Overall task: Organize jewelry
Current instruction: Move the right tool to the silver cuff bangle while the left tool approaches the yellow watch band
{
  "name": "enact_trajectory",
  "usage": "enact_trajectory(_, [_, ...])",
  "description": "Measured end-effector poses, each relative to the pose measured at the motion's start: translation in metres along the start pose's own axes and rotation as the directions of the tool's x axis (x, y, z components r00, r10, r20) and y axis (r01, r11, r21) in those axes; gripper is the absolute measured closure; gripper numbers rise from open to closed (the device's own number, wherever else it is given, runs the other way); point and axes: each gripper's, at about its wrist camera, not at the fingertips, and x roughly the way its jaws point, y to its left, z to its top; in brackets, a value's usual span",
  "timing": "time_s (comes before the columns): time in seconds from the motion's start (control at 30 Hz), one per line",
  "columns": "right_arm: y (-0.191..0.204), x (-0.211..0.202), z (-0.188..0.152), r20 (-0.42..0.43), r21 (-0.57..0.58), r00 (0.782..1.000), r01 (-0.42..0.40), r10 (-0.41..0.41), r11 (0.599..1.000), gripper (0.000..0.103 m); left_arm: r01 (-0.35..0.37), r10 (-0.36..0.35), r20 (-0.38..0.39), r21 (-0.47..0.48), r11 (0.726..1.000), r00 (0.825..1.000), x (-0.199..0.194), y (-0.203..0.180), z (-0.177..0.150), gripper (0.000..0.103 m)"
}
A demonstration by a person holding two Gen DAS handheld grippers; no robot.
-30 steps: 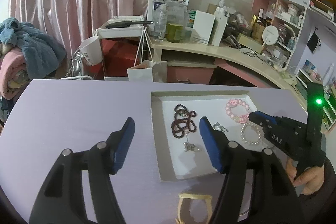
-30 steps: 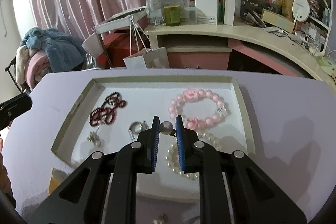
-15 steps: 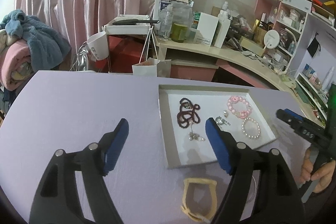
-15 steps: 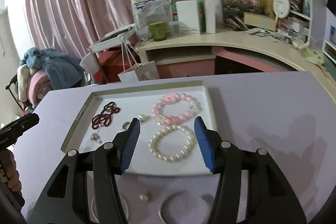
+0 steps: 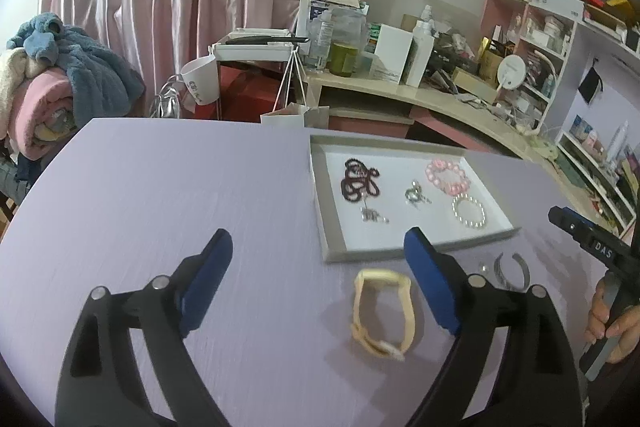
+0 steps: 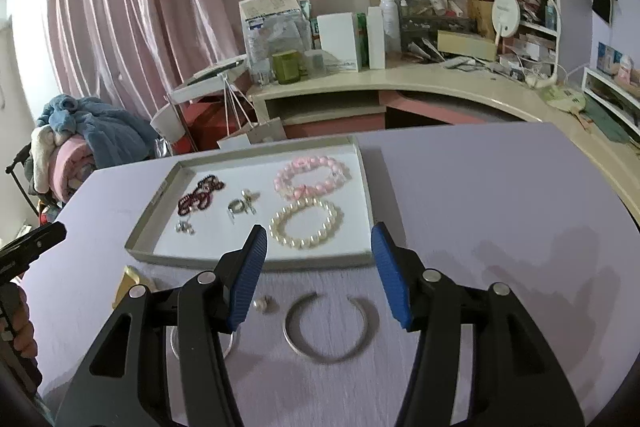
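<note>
Hovering wide open, right hand-held gripper (image 6: 318, 267) frames silver bangle (image 6: 331, 327) outside tray (image 6: 256, 261), probably next pick; left hand-held gripper (image 5: 318, 281) idles wide too.

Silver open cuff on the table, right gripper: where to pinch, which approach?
Judging by its pose, pinch the closed near arc of the silver cuff, one pad inside and one outside the band, coming straight down. It lies flat, gap toward the tray, and the open right gripper hangs almost above it.
</note>
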Motion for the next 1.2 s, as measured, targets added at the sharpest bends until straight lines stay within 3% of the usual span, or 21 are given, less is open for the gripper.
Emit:
enact_trajectory(0.23, [0.0,0.0,-0.022,-0.047,0.008,0.999,0.011,-0.01,1.0,0.046,-0.004,0.003,0.018,0.042,0.999,1.0,-0.015,-0.009,-0.022,0.008])
enact_trajectory(0.47, [0.005,0.004,-0.04,-0.094,-0.012,0.995,0.031,-0.032,0.999,0.034,-0.01,0.009,0.016,0.077,0.997,1.0,-0.019,-0.018,-0.039,0.003])
enact_trajectory(0.87, [0.015,0.024,-0.057,-0.191,-0.061,0.977,0.09,-0.1,0.994,0.026,-0.007,0.007,-0.001,0.084,0.996,1.0,-0.017,-0.018,-0.051,0.003])
enact_trajectory(1.2, [0.017,0.04,-0.057,-0.22,-0.081,0.963,0.144,-0.158,0.986,0.021,0.0,0.002,-0.025,0.076,0.997,1.0,-0.01,-0.016,-0.056,0.003])
